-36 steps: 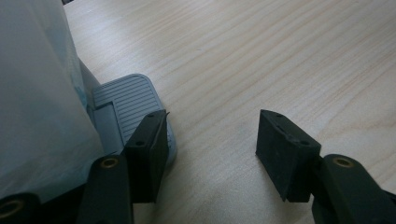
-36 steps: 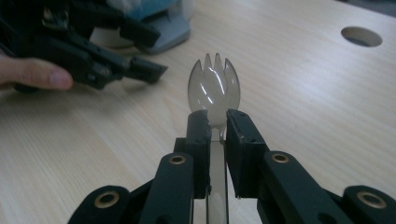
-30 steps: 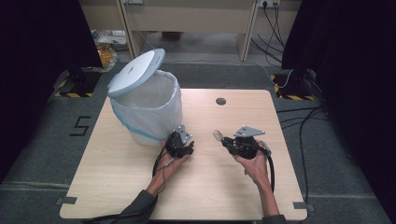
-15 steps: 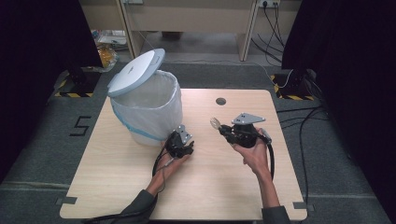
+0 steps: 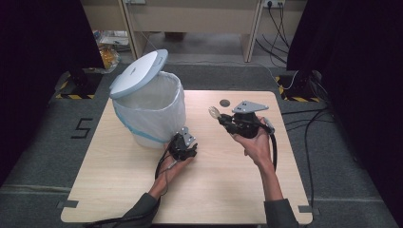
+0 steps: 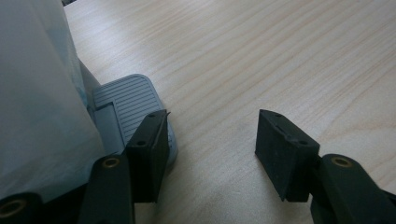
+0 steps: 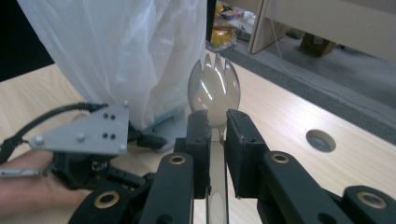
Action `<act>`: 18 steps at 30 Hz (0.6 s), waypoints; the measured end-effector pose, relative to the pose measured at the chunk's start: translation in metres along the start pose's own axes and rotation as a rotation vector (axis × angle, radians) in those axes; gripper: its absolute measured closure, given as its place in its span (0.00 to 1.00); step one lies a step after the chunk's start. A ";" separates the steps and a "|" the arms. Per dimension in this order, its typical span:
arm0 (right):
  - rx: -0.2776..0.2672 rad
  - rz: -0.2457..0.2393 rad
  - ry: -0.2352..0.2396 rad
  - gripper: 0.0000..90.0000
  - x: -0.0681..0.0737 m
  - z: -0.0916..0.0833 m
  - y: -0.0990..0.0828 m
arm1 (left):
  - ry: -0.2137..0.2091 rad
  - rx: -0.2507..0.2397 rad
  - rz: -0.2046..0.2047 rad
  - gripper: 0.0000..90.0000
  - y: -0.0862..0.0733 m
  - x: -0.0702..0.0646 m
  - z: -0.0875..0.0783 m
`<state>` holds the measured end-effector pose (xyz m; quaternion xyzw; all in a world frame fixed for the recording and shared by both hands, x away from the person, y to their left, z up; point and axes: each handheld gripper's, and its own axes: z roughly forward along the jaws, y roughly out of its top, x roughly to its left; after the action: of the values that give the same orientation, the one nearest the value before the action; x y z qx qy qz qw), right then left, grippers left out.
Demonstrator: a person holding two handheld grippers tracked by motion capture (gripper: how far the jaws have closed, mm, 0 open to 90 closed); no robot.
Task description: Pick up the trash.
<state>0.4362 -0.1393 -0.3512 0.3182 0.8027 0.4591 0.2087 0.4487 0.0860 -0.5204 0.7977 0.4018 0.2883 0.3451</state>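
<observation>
**Spork Lifted Toward Open Pedal Bin**

The right gripper is seen clamped on the neck of a clear plastic spork, the jaws closed tight on the handle and the tined bowl standing out beyond the pads. Compared with the high view of a second ago, the gripper has been raised off the wooden table and carried a little farther up the picture, so that the spork is now held in the air to the right of the bin's rim, near it but not yet over the opening. The left gripper is kept low at the foot of the pedal bin; one jaw is laid on the ribbed grey pedal, the other stands apart over bare wood, and nothing is gripped between them. The white lid is tilted up, which suggests the pedal is being pressed, and the bin's translucent liner lies open. The drop is judged to be the step in hand, with a carry across to the opening still needed. The spork looks smoky-clear, glossy, short-tined and light.
</observation>
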 end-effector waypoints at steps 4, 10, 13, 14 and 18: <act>-0.014 -0.007 -0.003 0.88 0.000 -0.001 0.012 | 0.000 -0.003 -0.004 0.49 0.000 0.000 0.000; -0.036 0.000 0.003 0.88 0.000 0.000 0.023 | 0.000 -0.001 -0.002 0.49 0.000 0.000 0.001; -0.048 0.003 0.005 0.88 -0.001 0.002 0.029 | 0.000 -0.001 -0.002 0.49 0.001 0.000 0.001; -0.053 0.004 0.009 0.88 -0.001 0.002 0.031 | 0.000 0.002 0.003 0.49 0.001 0.001 0.001; -0.053 -0.008 0.013 0.88 0.002 0.006 0.041 | 0.002 -0.002 0.001 0.50 0.001 0.001 0.001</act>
<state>0.4521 -0.1191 -0.3187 0.3063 0.7929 0.4815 0.2136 0.4500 0.0858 -0.5205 0.7973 0.4014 0.2896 0.3454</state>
